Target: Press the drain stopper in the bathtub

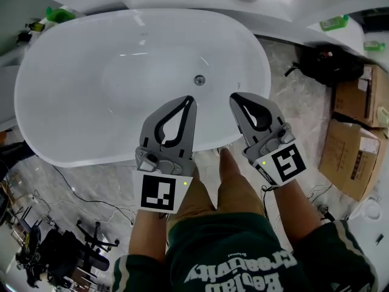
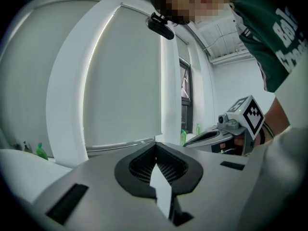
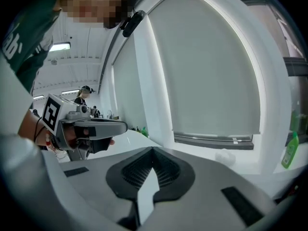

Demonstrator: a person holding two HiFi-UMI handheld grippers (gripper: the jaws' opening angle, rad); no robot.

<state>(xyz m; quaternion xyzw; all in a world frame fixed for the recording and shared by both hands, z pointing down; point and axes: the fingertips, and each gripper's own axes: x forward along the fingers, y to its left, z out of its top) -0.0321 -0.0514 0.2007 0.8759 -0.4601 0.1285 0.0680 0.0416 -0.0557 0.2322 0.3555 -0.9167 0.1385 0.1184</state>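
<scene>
In the head view a white oval bathtub (image 1: 55, 126) lies below me, with a small round metal drain stopper (image 1: 199, 79) on its floor. My left gripper (image 1: 191, 98) hangs over the tub's near rim, its tips a short way below the stopper, shut and empty. To its right, my right gripper (image 1: 233, 97) is held over the same rim, also shut and empty. In their own views the left gripper (image 2: 155, 146) and right gripper (image 3: 152, 149) show tips together, pointing at window blinds; the stopper is not visible there.
Cardboard boxes (image 1: 357, 140) and a black bag (image 1: 325, 62) sit on the marble floor at right. Green bottles (image 1: 334, 22) stand on the white ledge behind the tub. Cables and a black wheeled stand (image 1: 61, 248) lie at lower left. The person's leg (image 1: 234, 184) is against the tub.
</scene>
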